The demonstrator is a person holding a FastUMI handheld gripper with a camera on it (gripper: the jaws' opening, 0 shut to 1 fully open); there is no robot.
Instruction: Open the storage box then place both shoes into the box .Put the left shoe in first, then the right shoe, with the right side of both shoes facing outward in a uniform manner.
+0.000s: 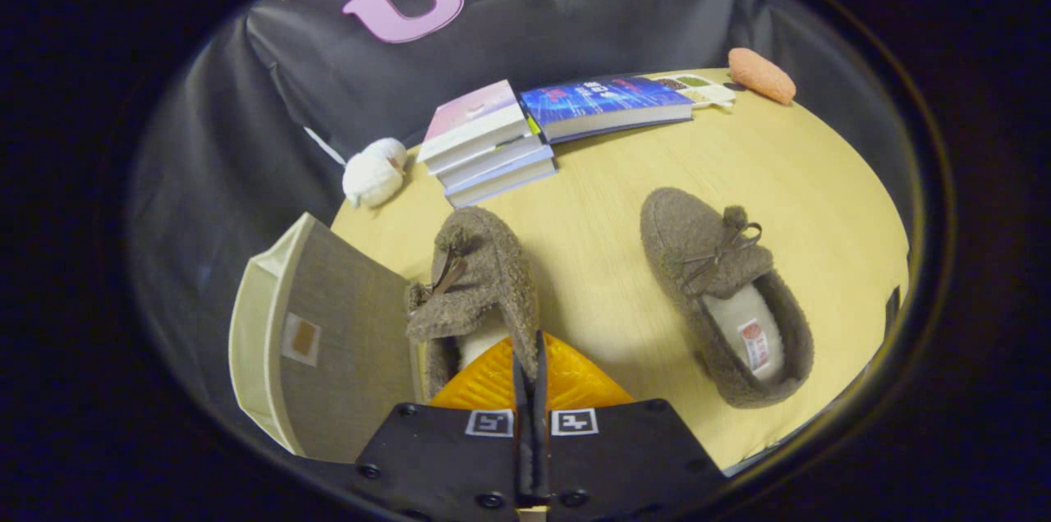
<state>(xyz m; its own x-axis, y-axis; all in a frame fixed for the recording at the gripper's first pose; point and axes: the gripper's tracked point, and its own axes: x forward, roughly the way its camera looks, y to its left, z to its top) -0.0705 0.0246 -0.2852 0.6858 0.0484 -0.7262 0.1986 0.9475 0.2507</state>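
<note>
A pale wooden table (624,259) stands against black cloth in the booth. The gripper (530,354) has its two fingers pressed together on the rim of a fuzzy brown shoe (480,284), pinching the edge at its right side near the heel opening. That shoe is tilted, its toe pointing away from the fingers and its bow showing on top; whether it is lifted off the table or leaning on it is hard to tell. Just to its left, touching or nearly so, is the box (328,341), its grey fabric side with a small label patch facing the camera and its cream edge turned outward. The second shoe (722,292) lies flat on the table well to the right, toe away, its pale lining and a tag visible inside. Beyond both shoes sits a stack of books (484,146), with another book (603,105) beside it. A white plush (374,173) rests left of the stack, and an orange plush (762,75) lies at the table's far edge.
</note>
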